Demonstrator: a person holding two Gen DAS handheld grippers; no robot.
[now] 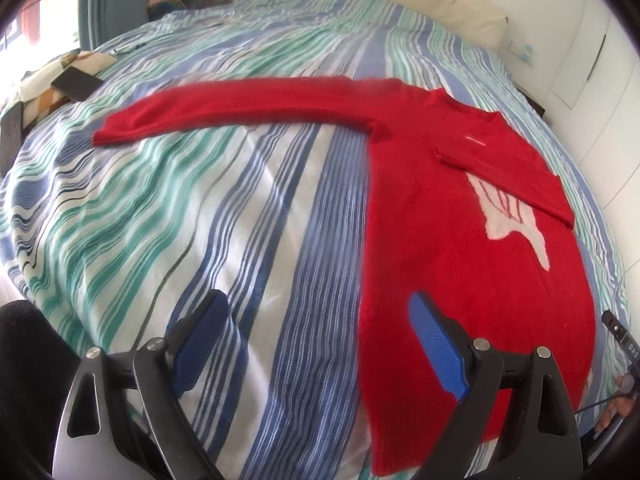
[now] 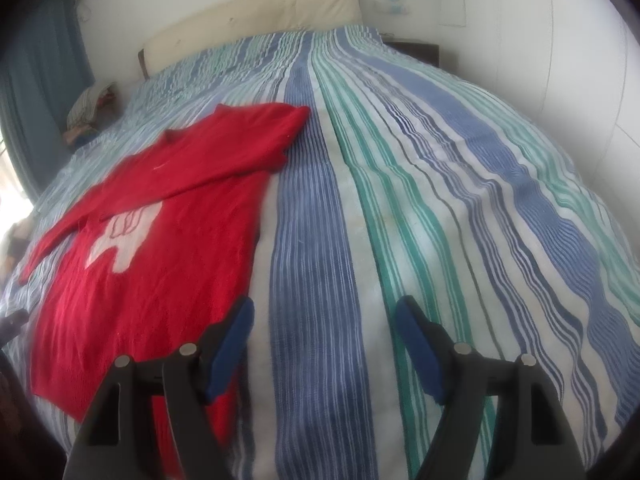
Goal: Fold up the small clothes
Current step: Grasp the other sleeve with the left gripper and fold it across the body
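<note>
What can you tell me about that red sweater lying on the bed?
The red sweater looks like a soft knit with long sleeves and a white patch with thin red lines on its chest. It lies flat, front up, on the striped bedcover. One sleeve stretches straight out to the side; the other sleeve is already folded across the chest. Nothing grips it: both grippers hover open near its hem.

You see soft daylight coming from a window at the left, blown out to white there. Both fisheye views bulge and darken to black at the corners. The red sweater (image 1: 460, 240) looks slightly motion-blurred, and the striped bed (image 2: 400, 200) shows faint shadows.
</note>
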